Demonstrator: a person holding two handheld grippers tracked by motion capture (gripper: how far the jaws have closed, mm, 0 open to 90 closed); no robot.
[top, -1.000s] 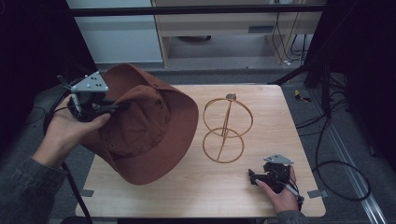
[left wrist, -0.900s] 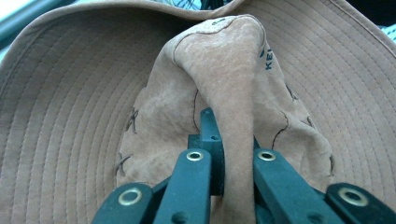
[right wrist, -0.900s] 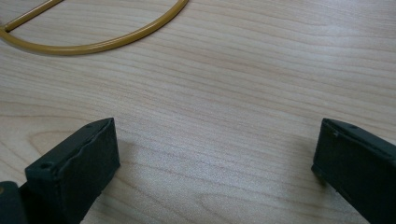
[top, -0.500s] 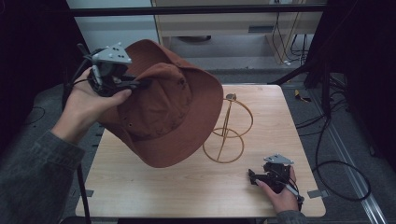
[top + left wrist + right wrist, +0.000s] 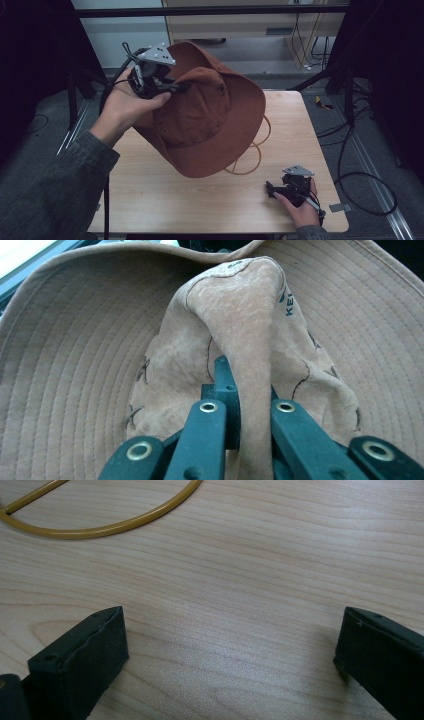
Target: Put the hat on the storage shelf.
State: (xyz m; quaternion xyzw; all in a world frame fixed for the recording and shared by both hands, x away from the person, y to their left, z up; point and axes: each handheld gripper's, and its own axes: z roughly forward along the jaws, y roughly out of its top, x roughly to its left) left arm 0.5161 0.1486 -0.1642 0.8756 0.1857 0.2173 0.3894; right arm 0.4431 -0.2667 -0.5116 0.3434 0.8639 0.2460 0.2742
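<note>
Pinching a crown fold, the left gripper (image 5: 172, 87) fingers clench the wide-brimmed, stitched brown suede hat (image 5: 210, 115).

We read only one piece of lettering: dark blue capitals "KE" on the tan crown of the brown hat (image 5: 260, 315), at the crown's right edge in the left gripper view, running vertically, with the rest of the word cut off by the fold. Dark stitched marks lower on the crown look like crosses, not letters. We can read nothing else.
</note>
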